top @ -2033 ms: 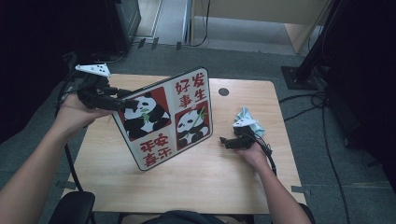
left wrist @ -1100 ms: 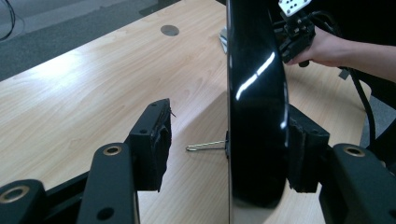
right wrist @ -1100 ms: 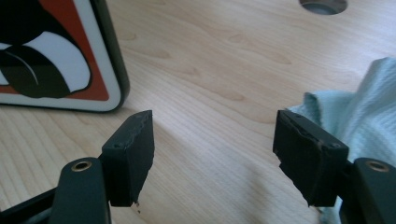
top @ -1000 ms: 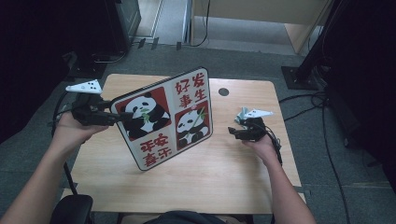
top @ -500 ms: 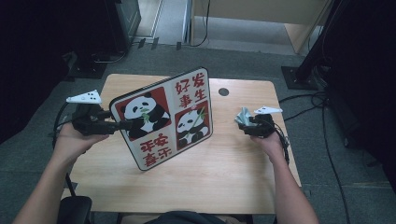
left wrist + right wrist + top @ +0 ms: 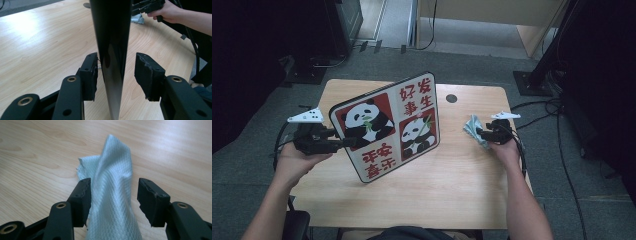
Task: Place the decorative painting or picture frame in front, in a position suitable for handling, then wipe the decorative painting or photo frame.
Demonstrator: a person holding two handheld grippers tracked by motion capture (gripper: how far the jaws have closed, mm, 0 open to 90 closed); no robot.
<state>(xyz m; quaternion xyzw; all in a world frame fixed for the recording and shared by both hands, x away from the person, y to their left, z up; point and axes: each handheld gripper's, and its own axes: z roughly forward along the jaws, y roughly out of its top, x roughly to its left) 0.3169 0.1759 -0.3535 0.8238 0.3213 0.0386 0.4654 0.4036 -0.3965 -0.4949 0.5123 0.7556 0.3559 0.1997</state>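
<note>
left gripper (image 6: pixel 343 142) reaching in from the left edge of the wooden table (image 6: pixel 452 185), gripped in the person's left hand (image 6: pixel 299 159), grey three-cornered plate riding on top. straddling the near edge of the panda board (image 6: pixel 387 127), with jaws having just been closing and the board's thin edge now standing between them. in the left gripper view, left gripper (image 6: pixel 116 75) showing one pad lying right against the dark, glossy edge of the panda board (image 6: pixel 112 45), the other pad still standing off with a sliver of table showing through; not yet pinching from both sides. board standing tilted on its lower corner near the middle of the table, printed face with two pandas and red characters leaning up toward the camera.

right gripper (image 6: pixel 479 132) sitting at the right side of the table in the right hand (image 6: pixel 507 150), pointing toward the board. jaws likewise having just been closing, with a pale blue cloth (image 6: pixel 474 131) between them. in the right gripper view, right gripper (image 6: pixel 113 195) showing the cloth (image 6: pixel 112 202) bunched into a raised ridge running up between the pads, brushing one pad and leaving a gap of bare table before the other; half-open, not clamped. cloth lying on the table well apart from the board's right edge, below a small dark hole (image 6: pixel 451 98) in the tabletop.
</note>
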